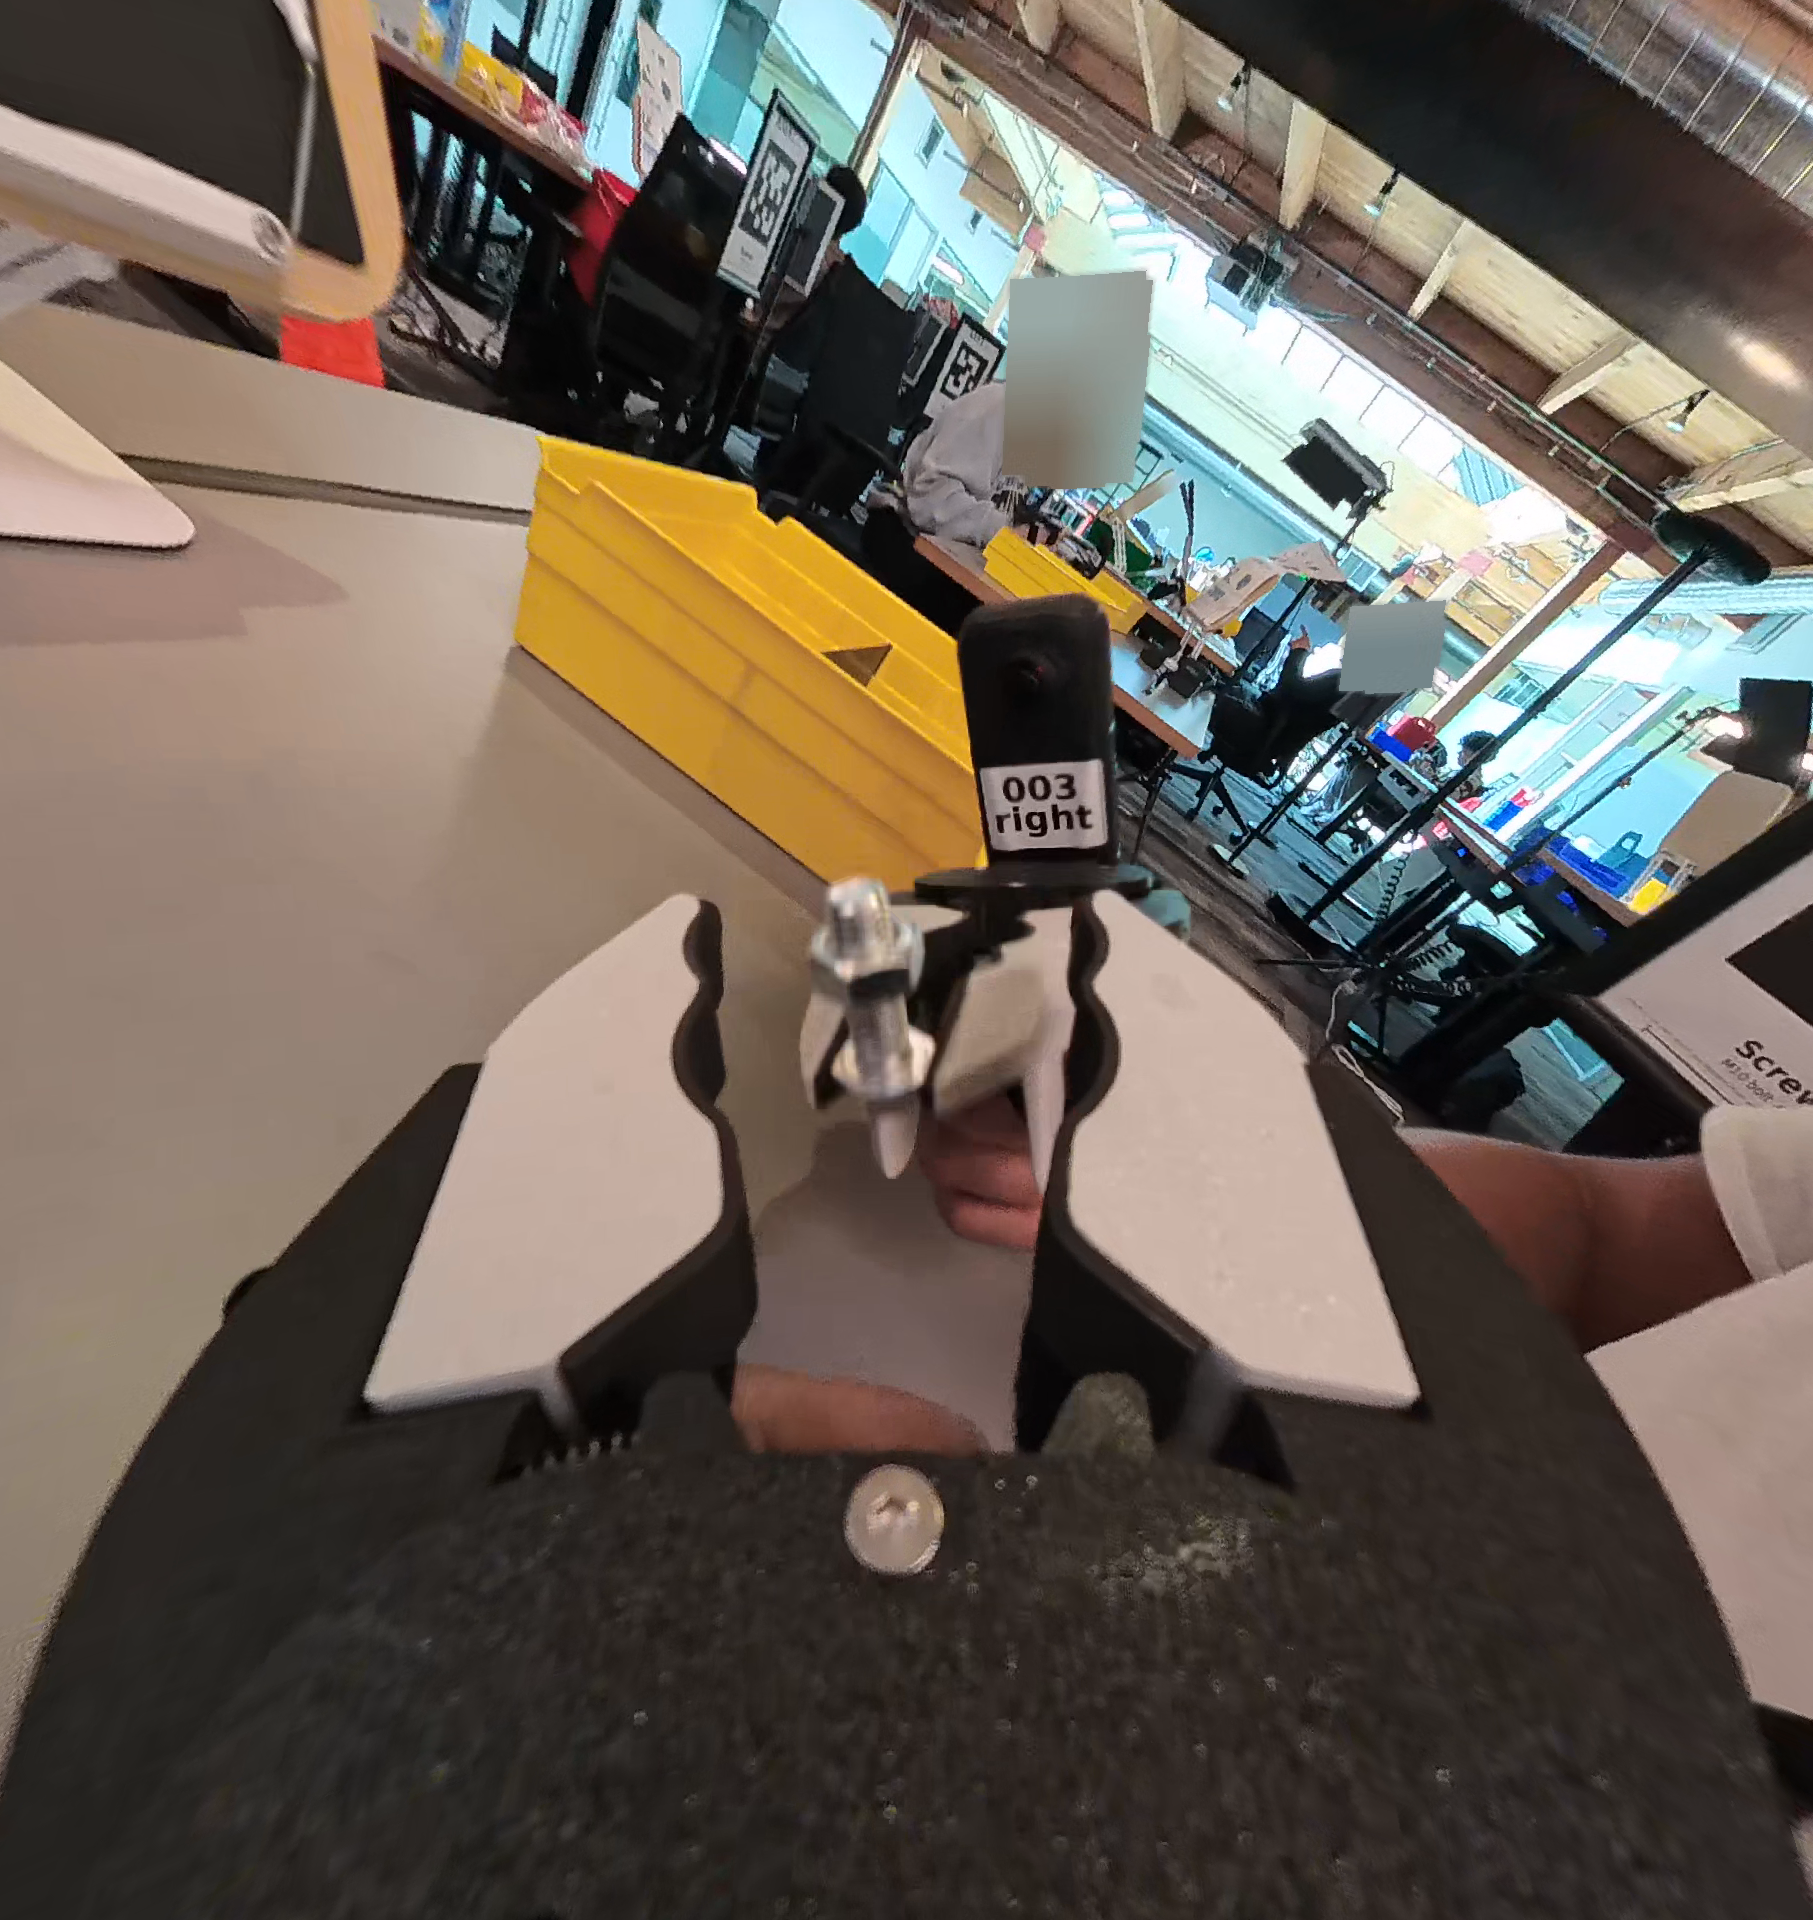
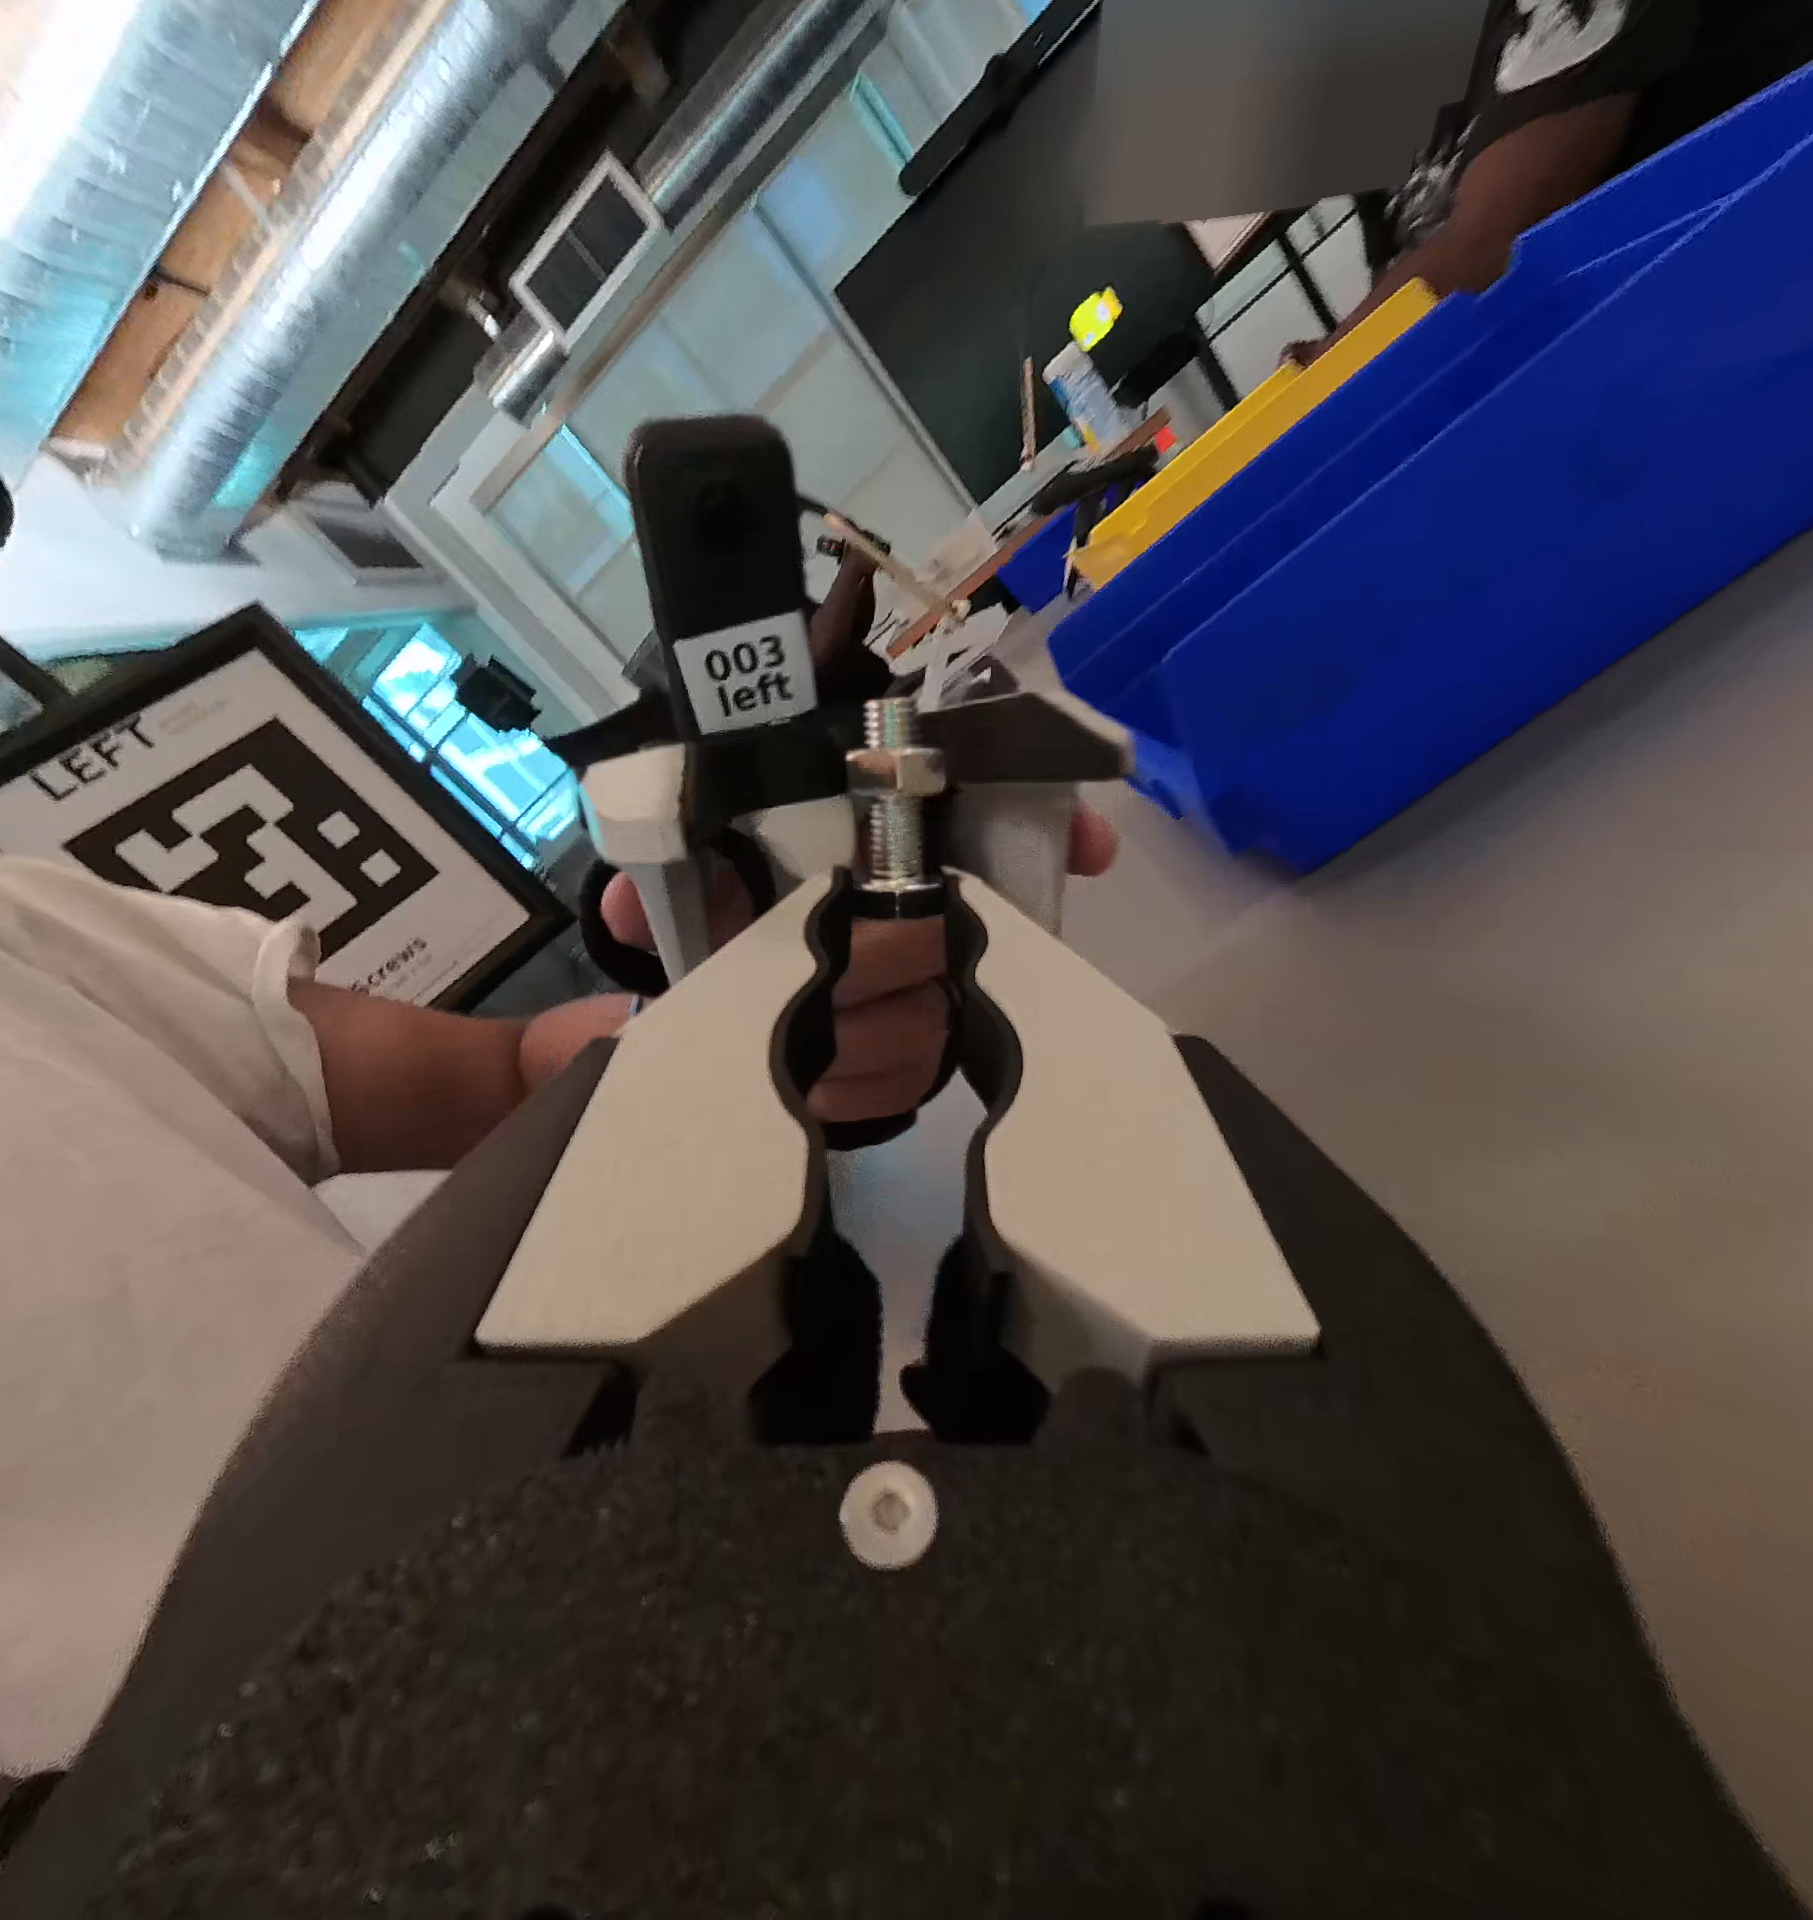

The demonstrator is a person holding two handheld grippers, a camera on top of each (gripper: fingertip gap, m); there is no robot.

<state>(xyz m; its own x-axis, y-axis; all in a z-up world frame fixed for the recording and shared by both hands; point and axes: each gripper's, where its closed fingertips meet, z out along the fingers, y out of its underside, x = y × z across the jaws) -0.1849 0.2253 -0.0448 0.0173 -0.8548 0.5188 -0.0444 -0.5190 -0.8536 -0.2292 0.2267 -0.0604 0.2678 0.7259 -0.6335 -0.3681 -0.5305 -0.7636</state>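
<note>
While both claws hang above the grey bench [image 2: 1504, 1039], the right claw [image 2: 897, 904] is nearly closed, its tips pinching the head end of a bolt [image 2: 889, 821]; the threaded shank stands clear beyond the tips with a hex nut [image 2: 897, 771] partway along it. The left claw [image 1: 897, 997] is wide open, holding nothing, and faces the right one, the bolt lying just past its tips.

Risk, as a judgement: the grip is at the very tips only, so a sideways push from the left claw could tilt or drop the bolt. A claw closing off-centre on the nut could bind the thread.

Stacked yellow bins [image 1: 736, 644] sit far left; a blue bin [image 2: 1453, 540] far right.
</note>
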